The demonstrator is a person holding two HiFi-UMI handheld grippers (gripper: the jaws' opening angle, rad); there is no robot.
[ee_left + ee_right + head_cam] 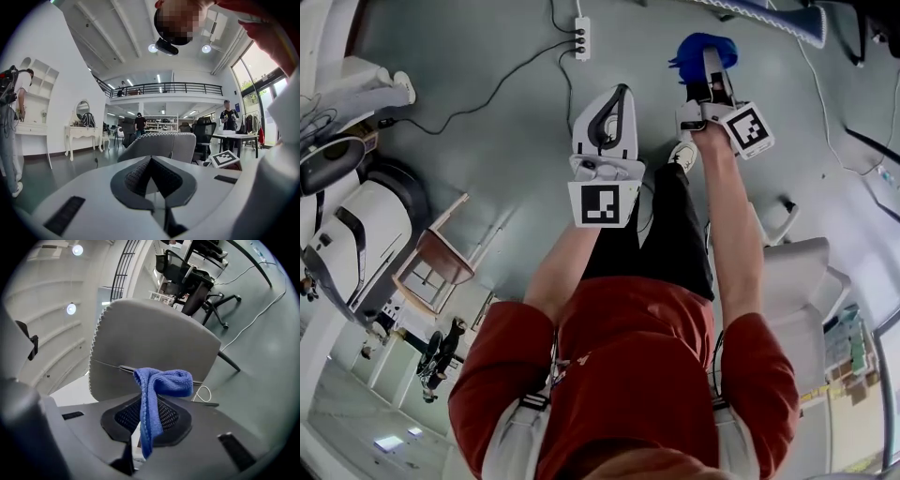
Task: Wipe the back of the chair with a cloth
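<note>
Since the right gripper (pixel 149 420) pinches the blue cloth (pixel 161 385) by one thin fold near the grey chair back (pixel 150 343), left gripper (pixel 151 173) closed and empty, wiping friction may tug it loose.

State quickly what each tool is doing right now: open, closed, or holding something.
Left tool: closed, with nothing between its jaws.
Right tool: closed on the blue cloth.

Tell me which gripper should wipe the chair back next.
Right. The right gripper clamps the blue cloth and faces the chair back; the left gripper is shut on nothing.
</note>
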